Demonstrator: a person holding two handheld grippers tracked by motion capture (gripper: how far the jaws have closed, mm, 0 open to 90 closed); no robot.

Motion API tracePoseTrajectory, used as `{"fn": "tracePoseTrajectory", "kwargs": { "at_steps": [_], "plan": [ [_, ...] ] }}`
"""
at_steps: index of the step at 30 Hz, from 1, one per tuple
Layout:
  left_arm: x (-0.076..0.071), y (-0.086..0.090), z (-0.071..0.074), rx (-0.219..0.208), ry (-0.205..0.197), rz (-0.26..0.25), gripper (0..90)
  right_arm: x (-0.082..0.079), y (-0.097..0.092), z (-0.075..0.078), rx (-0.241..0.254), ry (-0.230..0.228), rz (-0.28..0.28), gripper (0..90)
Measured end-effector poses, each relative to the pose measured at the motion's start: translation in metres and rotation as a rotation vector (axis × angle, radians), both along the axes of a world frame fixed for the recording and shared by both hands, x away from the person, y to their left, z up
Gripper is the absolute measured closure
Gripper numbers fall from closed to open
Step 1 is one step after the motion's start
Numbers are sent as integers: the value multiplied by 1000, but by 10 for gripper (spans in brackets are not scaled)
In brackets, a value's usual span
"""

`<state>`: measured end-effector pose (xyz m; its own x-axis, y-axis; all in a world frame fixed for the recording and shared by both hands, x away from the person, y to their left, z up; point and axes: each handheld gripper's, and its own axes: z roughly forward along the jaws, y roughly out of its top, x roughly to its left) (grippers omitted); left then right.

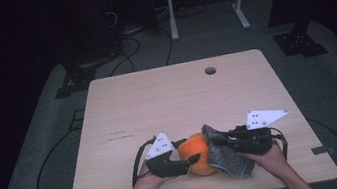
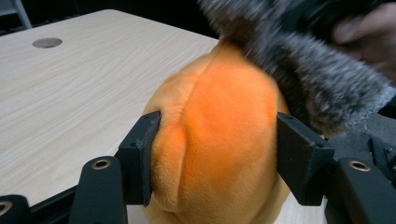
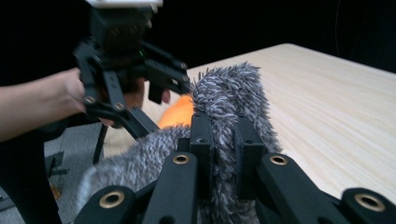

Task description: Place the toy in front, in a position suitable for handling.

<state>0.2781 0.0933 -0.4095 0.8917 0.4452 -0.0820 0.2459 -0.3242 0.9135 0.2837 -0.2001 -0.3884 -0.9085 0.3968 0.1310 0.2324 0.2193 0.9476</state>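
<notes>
A: Left gripper point(image 1: 192, 160) clamps the orange plush point(image 2: 219, 140) between its jaws, pads denting both sides. Right gripper point(image 3: 219, 140) is pinched tight on the grey fur point(image 3: 229, 93), which drapes over the plush's far end.

B: Risk?

A: Likely the fur tears free or the plush squirts out if the hands pull apart; soft fabric, shallow bite.

B: Unknowns?

A: Whether fur and plush are joined: hidden. Fur is blurred in the left gripper view.

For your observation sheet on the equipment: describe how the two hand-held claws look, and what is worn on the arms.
Both claws are black, built from jointed bars with brass-coloured rivets and flat rectangular pads. The left claw carries a pale three-cornered plate with small dots, and so does the right claw, whose plate is longer and pointed. A black cable loops from each. The forearms are bare, with no sleeves in view.
</notes>
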Motion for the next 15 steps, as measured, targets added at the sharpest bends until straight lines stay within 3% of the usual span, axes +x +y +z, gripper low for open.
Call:
{"fn": "tracePoseTrajectory", "kwargs": {
  "at_steps": [3, 6, 9, 11, 13, 15],
  "plan": [
    [2, 2, -5, -16, 16, -9, 338, 6, 0, -9, -6, 32, -12, 806],
    [7, 6, -8, -48, 26, -14, 188, 10, -6, -15, -10, 51, -39, 806],
    [12, 1, -22, -1, 82, -32, 132, 14, -12, -19, 13, 76, -56, 806],
    [11, -4, -29, 14, 53, -22, 142, 16, -14, -21, 11, 79, -79, 807],
    [11, -5, -27, -1, 37, 4, 235, 13, -12, -20, -23, 47, -99, 808],
    [9, -5, -24, -5, 24, 20, 308, 10, -11, -17, -24, 36, -99, 810]
  ]
}}
